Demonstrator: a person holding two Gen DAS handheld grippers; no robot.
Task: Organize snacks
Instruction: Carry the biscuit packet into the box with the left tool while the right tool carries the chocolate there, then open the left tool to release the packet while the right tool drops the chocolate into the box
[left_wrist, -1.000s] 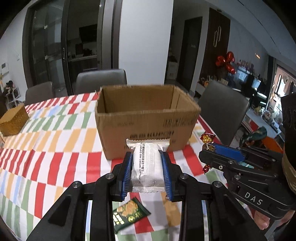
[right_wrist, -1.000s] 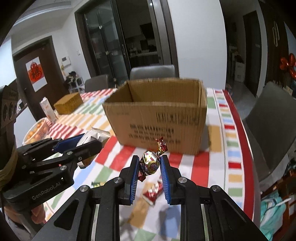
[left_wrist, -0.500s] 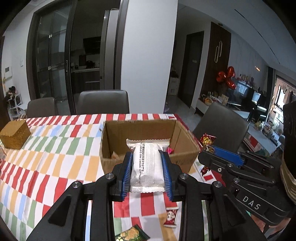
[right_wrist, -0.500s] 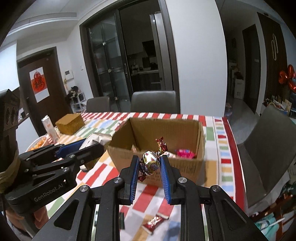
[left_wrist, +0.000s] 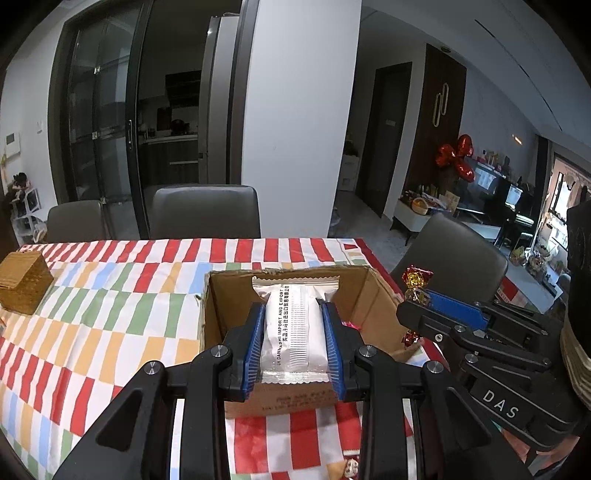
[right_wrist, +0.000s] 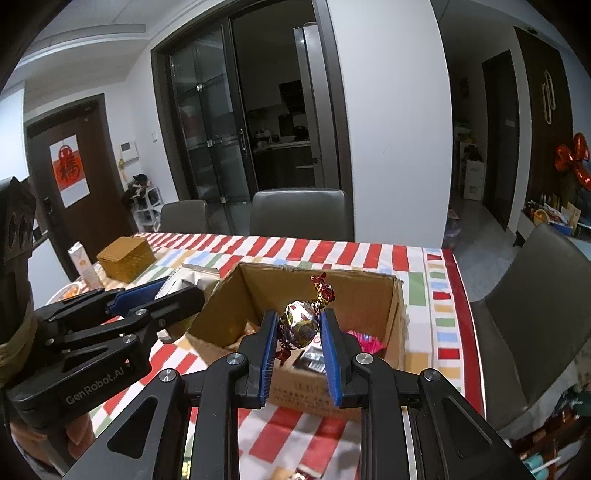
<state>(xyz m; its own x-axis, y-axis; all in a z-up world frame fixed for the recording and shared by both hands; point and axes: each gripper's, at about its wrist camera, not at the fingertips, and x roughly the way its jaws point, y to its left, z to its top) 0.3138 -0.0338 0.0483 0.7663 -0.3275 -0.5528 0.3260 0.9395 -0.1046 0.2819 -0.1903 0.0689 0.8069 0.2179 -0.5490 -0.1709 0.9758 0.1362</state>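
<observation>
1. My left gripper (left_wrist: 294, 341) is clenched on the white snack packet (left_wrist: 294, 325), held above the open cardboard box (left_wrist: 373, 295).
2. My right gripper (right_wrist: 300, 341) grips the foil-wrapped candy (right_wrist: 301, 321) over the same box.

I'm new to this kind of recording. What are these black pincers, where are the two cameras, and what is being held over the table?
A person holds two hand-held grippers; there is no robot arm. Each picture comes from a camera on one gripper, looking along its fingers. The left gripper is shut on a white snack packet. The right gripper is shut on a foil-wrapped candy. Both hover at an open cardboard box on a striped tablecloth, with a few snacks already inside. A small woven box sits farther back.
</observation>
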